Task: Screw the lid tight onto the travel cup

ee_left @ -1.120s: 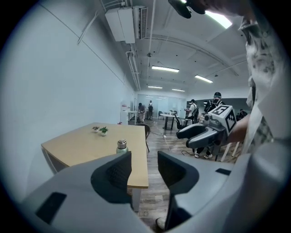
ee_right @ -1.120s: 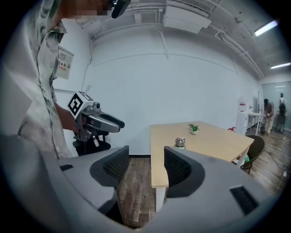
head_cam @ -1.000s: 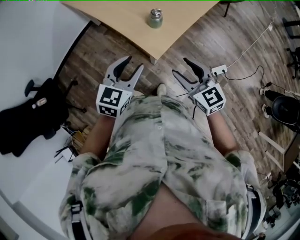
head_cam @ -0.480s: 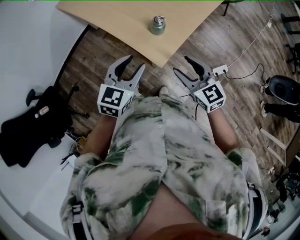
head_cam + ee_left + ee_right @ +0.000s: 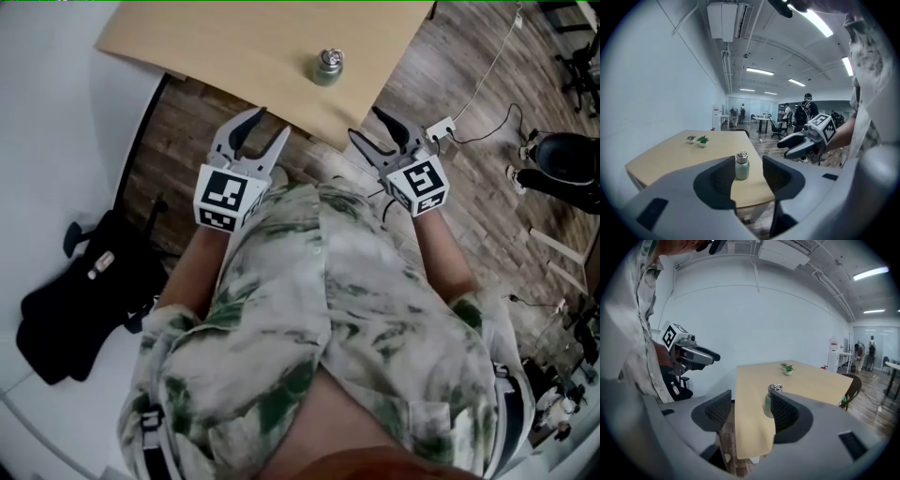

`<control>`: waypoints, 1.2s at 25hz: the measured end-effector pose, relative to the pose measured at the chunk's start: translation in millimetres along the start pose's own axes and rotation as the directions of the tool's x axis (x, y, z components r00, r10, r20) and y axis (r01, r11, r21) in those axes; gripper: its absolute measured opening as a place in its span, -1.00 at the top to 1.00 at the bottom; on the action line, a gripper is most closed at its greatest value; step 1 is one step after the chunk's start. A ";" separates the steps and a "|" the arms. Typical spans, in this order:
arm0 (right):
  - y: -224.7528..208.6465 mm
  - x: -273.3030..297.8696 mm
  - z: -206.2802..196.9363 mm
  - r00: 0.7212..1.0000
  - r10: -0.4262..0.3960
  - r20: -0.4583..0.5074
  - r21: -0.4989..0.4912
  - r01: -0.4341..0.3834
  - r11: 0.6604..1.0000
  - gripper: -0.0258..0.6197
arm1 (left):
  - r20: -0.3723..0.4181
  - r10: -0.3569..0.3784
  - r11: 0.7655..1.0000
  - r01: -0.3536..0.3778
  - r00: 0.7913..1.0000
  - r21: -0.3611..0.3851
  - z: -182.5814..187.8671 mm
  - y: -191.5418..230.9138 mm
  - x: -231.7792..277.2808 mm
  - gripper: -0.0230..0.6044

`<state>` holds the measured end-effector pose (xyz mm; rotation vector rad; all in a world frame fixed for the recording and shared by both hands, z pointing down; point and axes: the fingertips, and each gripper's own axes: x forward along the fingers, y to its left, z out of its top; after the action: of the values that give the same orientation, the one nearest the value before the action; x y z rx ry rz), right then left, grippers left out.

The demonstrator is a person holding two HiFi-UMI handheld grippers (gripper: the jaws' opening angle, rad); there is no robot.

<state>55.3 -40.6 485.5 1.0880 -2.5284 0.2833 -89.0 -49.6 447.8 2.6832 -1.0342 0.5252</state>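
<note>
- The person stands close to the near corner of a light wooden table (image 5: 234,42), with a gripper held out in each hand over the plank floor (image 5: 187,122).
- The travel cup (image 5: 328,69) stands upright on the table, not far from its near edge. It has a pale green body and a silver lid (image 5: 329,58) sitting on top. I cannot tell whether the lid is screwed down.
- The left gripper (image 5: 267,127) has its jaws standing apart with nothing between the pads. In its own view the cup shows through the gap, but it is well beyond the jaws, out on the table.
- The right gripper (image 5: 367,125) is also parted and empty. From its view the cup sits just behind the right-hand jaw, again well apart from it.
- Both grippers point toward the table and slightly down, side by side, short of the table edge. The cup lies beyond them, roughly between the two.
- A small potted plant (image 5: 702,140) sits at the far side of the table.
- A black office chair (image 5: 84,300) stands to the person's left, by the white wall.
- A white power strip (image 5: 439,129) lies on the floor to the right, with a cable trailing away from it.
- The person wears a loose green-and-white patterned shirt (image 5: 319,309).
- Far across the room, other people stand among desks and chairs under strip lights.
</note>
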 end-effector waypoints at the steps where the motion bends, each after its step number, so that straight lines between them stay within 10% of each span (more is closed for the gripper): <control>1: -1.5 5.9 -1.5 1.000 -0.014 -0.002 0.008 0.014 1.000 0.05 | -0.002 -0.014 1.000 0.014 1.000 0.007 -0.6 5.0 -0.4 0.36; 30: -77.3 168.7 -80.9 0.982 0.131 -0.136 -0.038 -0.138 0.990 -0.43 | -0.051 0.077 0.995 -0.080 0.996 -0.054 25.2 36.6 61.0 0.36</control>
<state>25.9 -177.7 631.5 0.8525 -2.4792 0.3199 -65.6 -121.2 452.0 2.5764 -1.1269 0.5647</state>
